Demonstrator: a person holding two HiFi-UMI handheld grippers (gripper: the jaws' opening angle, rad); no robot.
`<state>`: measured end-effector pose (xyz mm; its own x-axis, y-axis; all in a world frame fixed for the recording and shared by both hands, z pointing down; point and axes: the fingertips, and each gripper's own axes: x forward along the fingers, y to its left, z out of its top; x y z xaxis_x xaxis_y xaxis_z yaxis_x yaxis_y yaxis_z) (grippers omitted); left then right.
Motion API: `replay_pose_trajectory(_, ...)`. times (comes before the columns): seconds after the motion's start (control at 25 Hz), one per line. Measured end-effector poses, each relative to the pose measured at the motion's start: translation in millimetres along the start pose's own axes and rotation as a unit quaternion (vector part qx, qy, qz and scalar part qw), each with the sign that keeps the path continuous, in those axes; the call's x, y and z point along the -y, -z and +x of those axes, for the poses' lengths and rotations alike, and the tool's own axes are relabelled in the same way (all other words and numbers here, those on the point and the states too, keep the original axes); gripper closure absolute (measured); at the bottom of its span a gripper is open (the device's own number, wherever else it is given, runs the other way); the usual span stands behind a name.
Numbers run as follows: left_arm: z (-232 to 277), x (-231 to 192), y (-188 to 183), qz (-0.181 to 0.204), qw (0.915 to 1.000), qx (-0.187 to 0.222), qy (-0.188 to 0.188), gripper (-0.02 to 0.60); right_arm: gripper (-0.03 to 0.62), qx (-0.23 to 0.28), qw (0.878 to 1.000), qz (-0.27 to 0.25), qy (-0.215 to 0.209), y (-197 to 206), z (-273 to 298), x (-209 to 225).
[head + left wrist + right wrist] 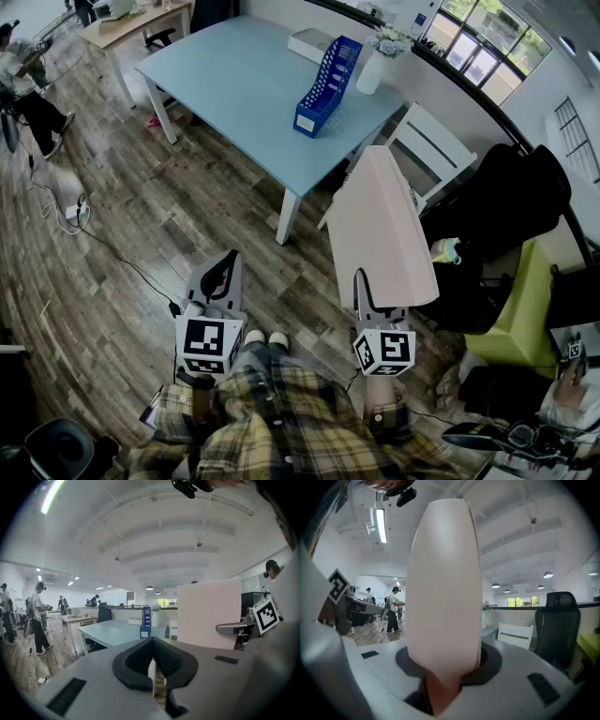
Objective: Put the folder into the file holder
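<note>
A blue file holder [323, 84] stands upright on the light-blue table [234, 84], far ahead of both grippers. My right gripper [368, 279] is shut on the lower edge of a pale pink folder [380, 230], which rises tilted above the floor. In the right gripper view the folder [445, 588] fills the middle, clamped between the jaws of the right gripper [445, 667]. My left gripper [221, 275] hangs over the wooden floor, shut with nothing in it. In the left gripper view that gripper [152, 641] points at the distant file holder [146, 620], with the folder [208, 611] to the right.
On the table lie a white box [309, 42] and a white vase [373, 66] near the file holder. A white chair [431, 141] and a black office chair [511, 202] stand at the right. A cable [66, 211] lies on the floor at the left.
</note>
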<state>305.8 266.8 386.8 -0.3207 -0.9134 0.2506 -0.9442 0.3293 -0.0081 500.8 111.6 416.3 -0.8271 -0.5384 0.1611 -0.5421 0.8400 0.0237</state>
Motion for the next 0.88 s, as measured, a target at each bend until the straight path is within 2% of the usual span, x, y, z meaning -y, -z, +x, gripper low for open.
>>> replay_pose_trajectory(0.2,0.5,-1.1,-0.4,0.002,0.9999,0.007,-0.012,0.589,0.438,0.007,1.0,0.026,-0.003,2.4,0.8,4.7)
replay_pose_trajectory(0.6,-10.6,-23.8,10.3,-0.001,0.9983,-0.004,-0.059,0.589,0.437,0.007,0.998,0.044,-0.043,7.5,15.6,-8.6)
replay_pose_trajectory(0.88,13.0,-58.9,9.4,-0.007,0.9983,0.002,-0.058,0.589,0.436,0.01,0.997,0.055,-0.06,-2.8,57.7,-30.8)
